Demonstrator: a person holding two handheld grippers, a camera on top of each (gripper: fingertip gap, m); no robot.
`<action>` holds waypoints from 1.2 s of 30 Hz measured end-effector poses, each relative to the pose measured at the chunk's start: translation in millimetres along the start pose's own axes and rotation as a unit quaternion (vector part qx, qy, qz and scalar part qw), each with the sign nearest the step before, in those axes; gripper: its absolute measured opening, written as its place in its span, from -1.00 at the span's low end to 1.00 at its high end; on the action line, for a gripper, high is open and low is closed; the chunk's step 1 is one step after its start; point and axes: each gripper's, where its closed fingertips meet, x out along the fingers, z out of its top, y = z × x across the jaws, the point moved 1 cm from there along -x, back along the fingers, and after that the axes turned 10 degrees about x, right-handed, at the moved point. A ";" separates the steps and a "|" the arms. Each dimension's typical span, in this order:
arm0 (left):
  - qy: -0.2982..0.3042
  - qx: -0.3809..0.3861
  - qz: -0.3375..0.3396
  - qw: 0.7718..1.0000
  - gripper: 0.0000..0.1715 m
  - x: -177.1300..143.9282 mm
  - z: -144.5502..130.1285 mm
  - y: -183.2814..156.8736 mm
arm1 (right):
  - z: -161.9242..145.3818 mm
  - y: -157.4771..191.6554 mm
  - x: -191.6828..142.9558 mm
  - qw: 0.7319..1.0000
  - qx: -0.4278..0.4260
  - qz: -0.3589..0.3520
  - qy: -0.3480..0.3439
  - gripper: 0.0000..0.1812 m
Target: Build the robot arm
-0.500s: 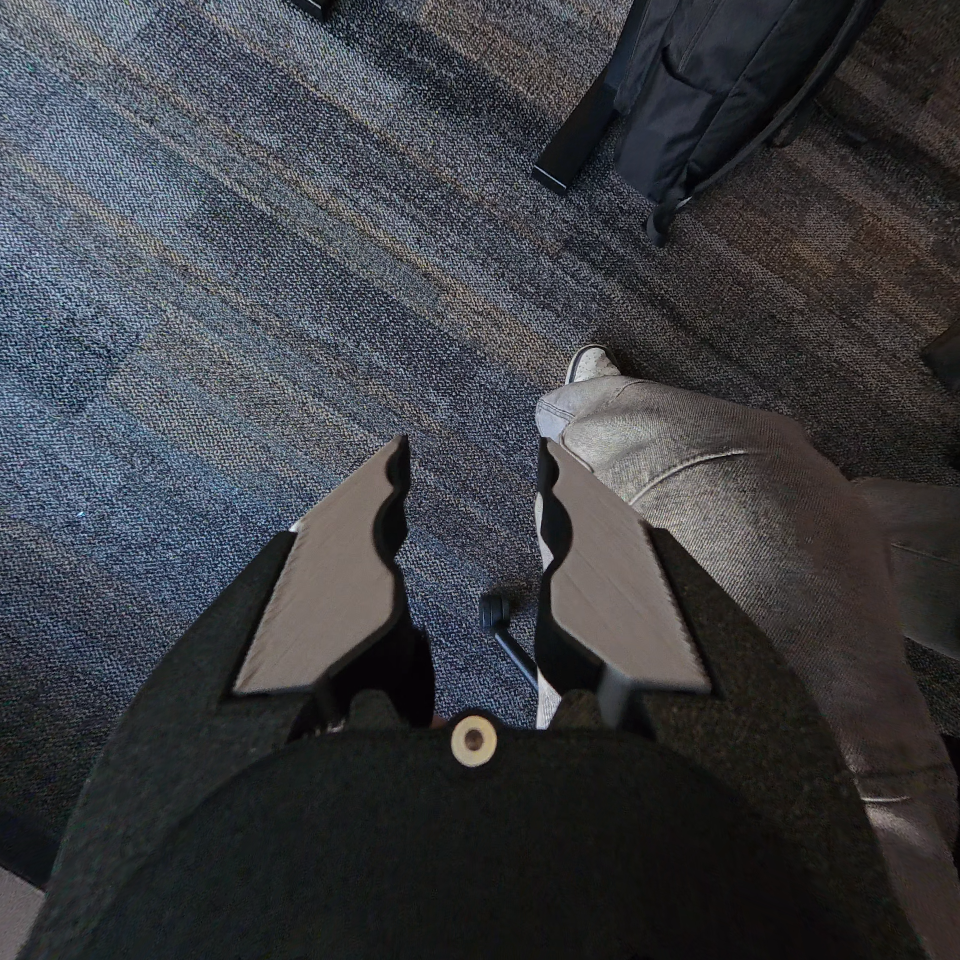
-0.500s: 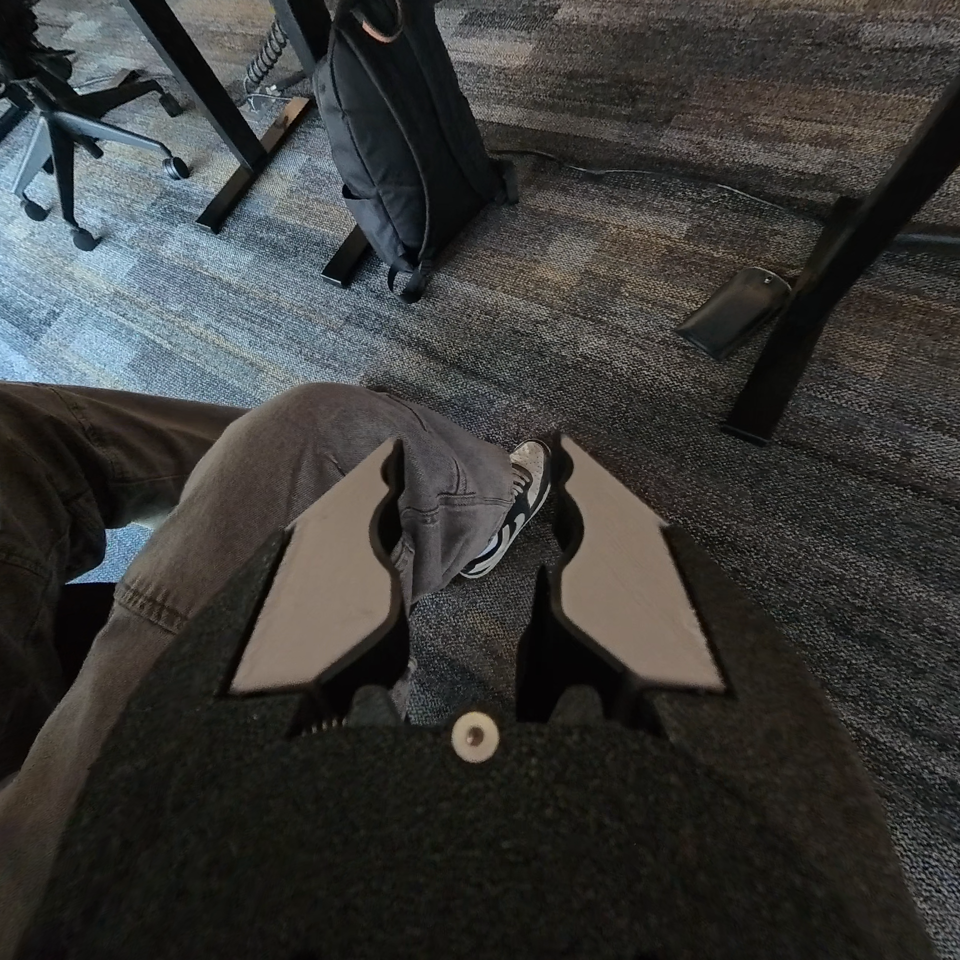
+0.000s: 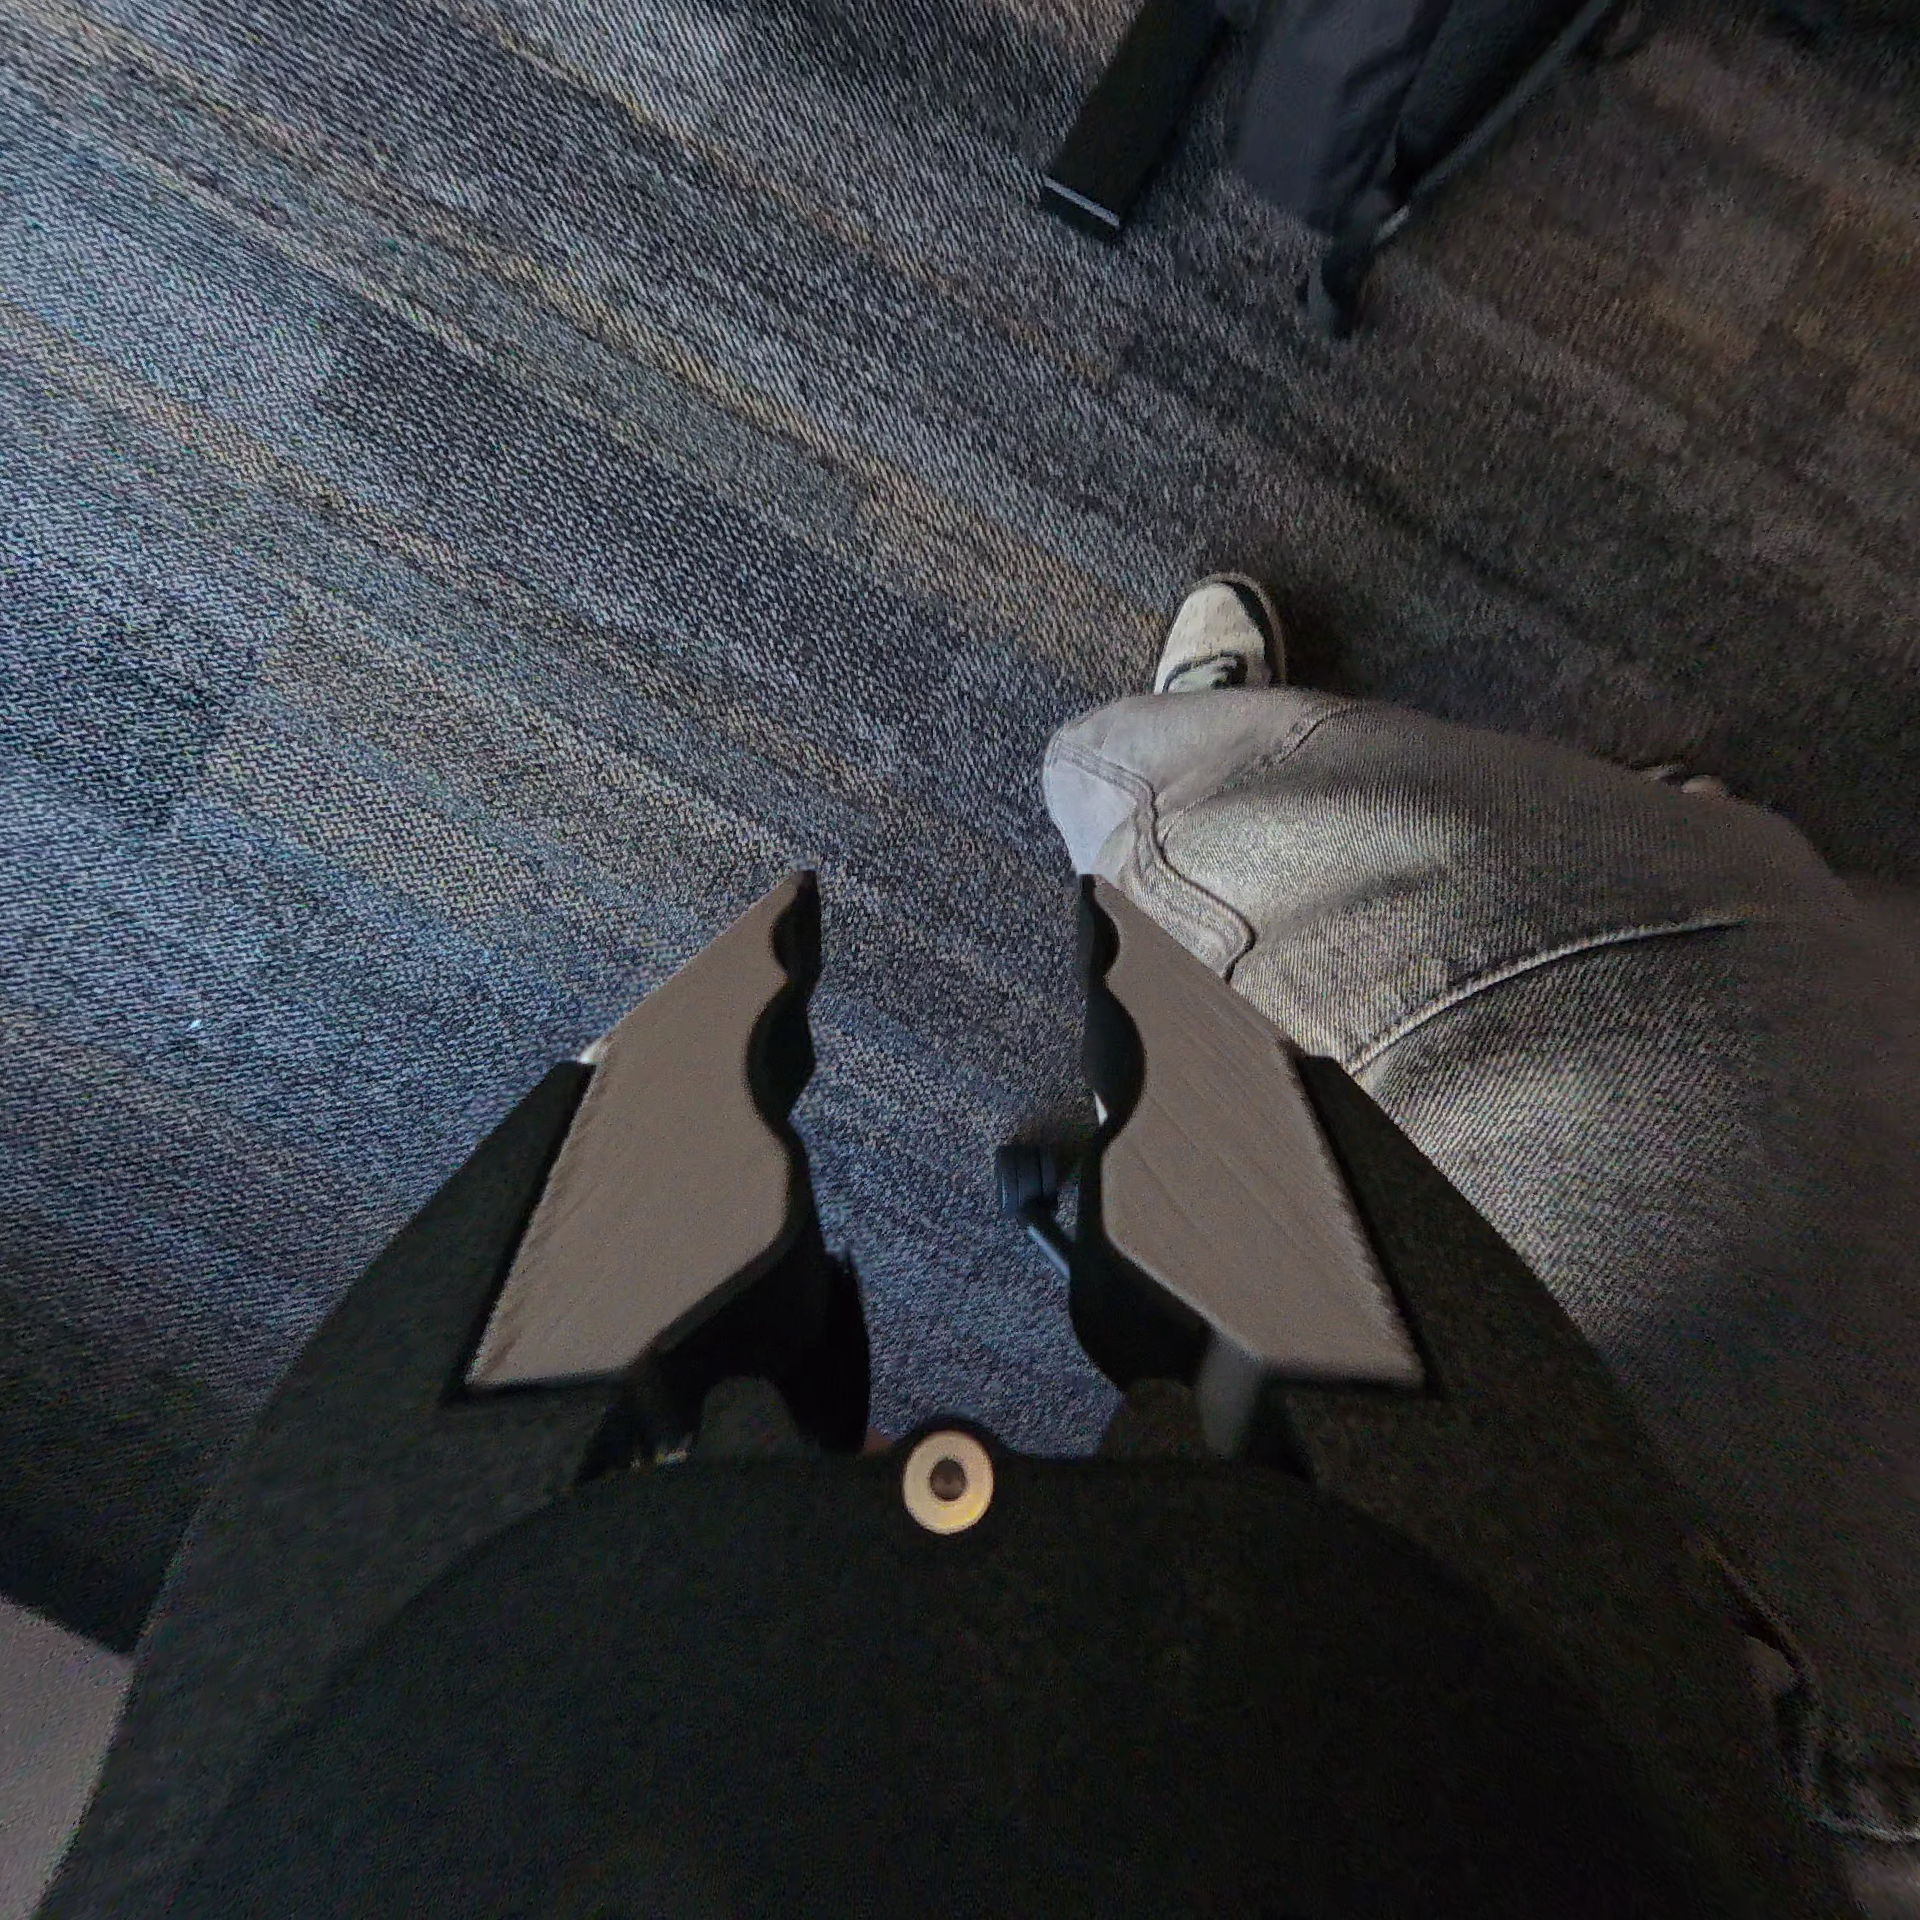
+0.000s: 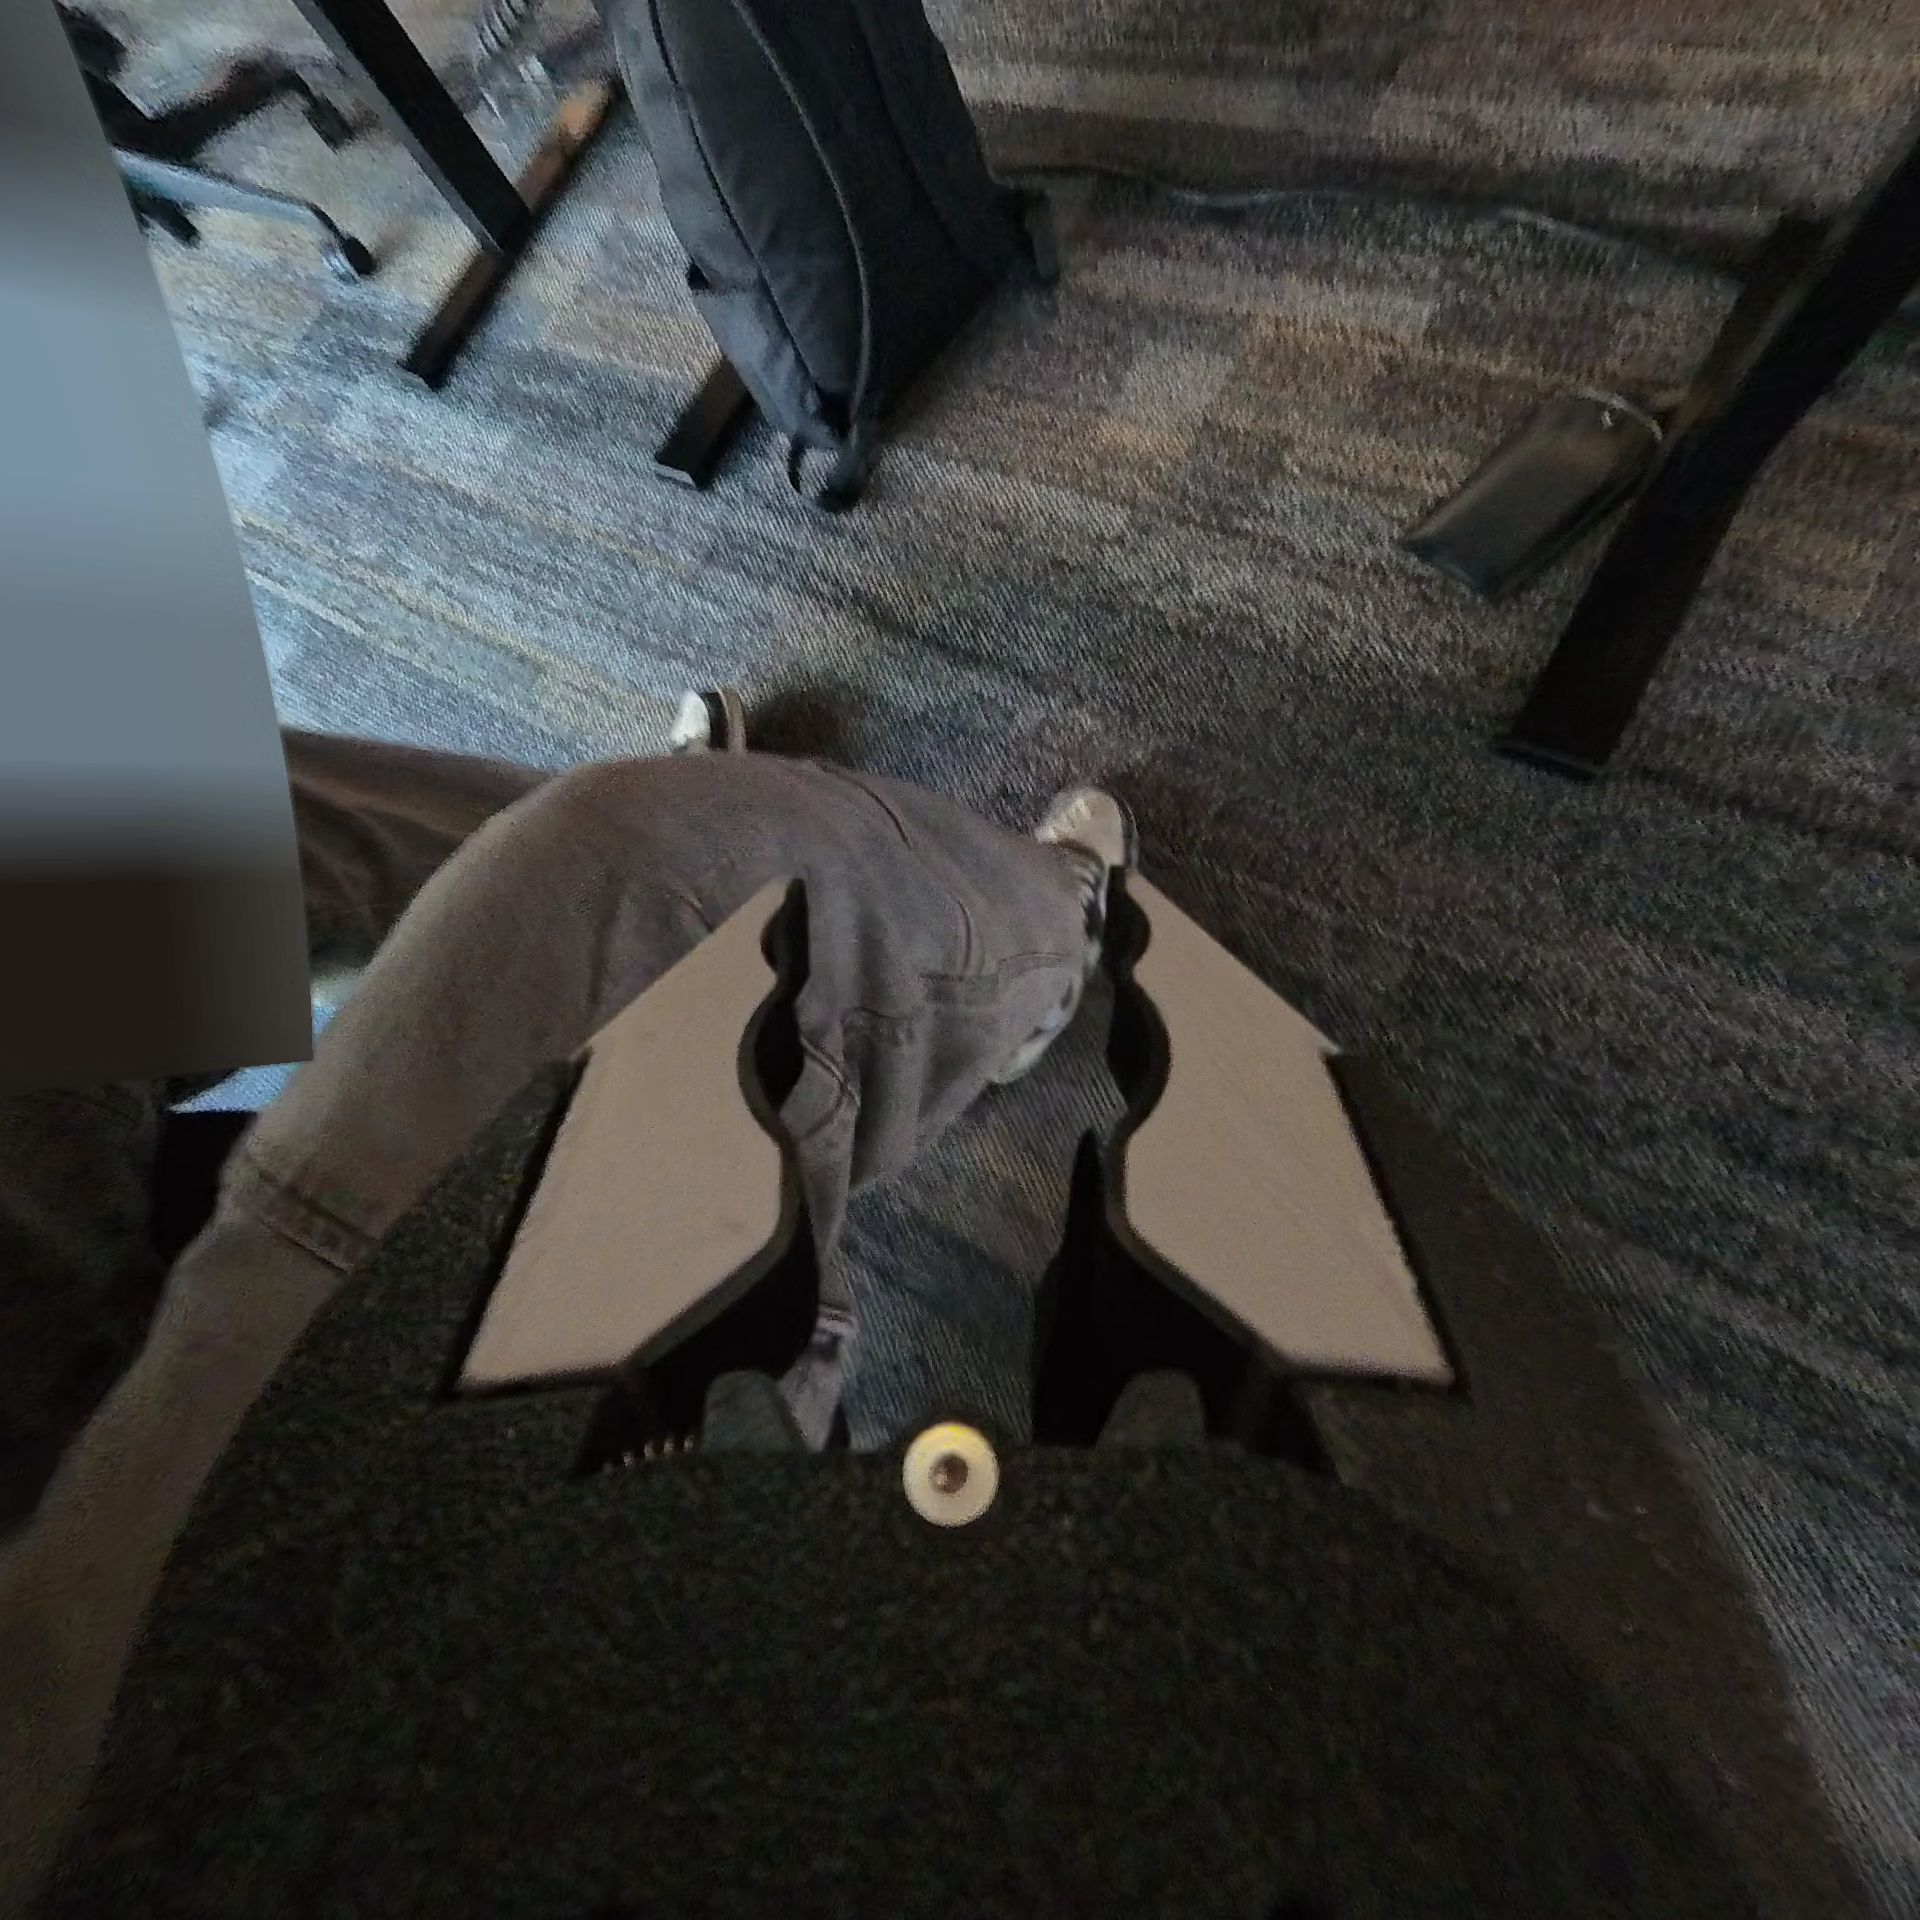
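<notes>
Above carpet (image 3: 520, 520) — two empty grippers

Grey-blue patterned carpet (image 3: 520, 520) — black desk legs (image 4: 1621, 582), a black backpack (image 4: 821, 208) standing between them.

I count, across my two wrist views: one backpack (image 4: 821, 208); one flat black pouch (image 4: 1532, 504) on the carpet; two shoes (image 4: 1086, 831), the second (image 4: 707, 717) farther left; two trousered legs (image 4: 665, 935); three black desk legs (image 4: 1704, 499); one chair base (image 4: 223, 187), blurred; one caster (image 3: 1023, 1179).
</notes>
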 end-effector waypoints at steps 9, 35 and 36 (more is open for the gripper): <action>0.034 0.041 -0.016 0.998 -0.44 12.6 -28.3 -18.2 | -73.7 -48.7 -53.2 0.993 0.108 -0.050 0.006 -0.39; 0.275 0.216 -0.208 0.913 -0.66 334.2 -371.6 -292.5 | -48.7 -58.6 -51.2 0.992 0.111 -0.042 -0.033 -0.44; 0.272 0.215 -0.206 0.915 -0.67 338.4 -372.6 -296.3 | -52.3 -61.4 -47.7 0.991 0.123 -0.037 -0.027 -0.44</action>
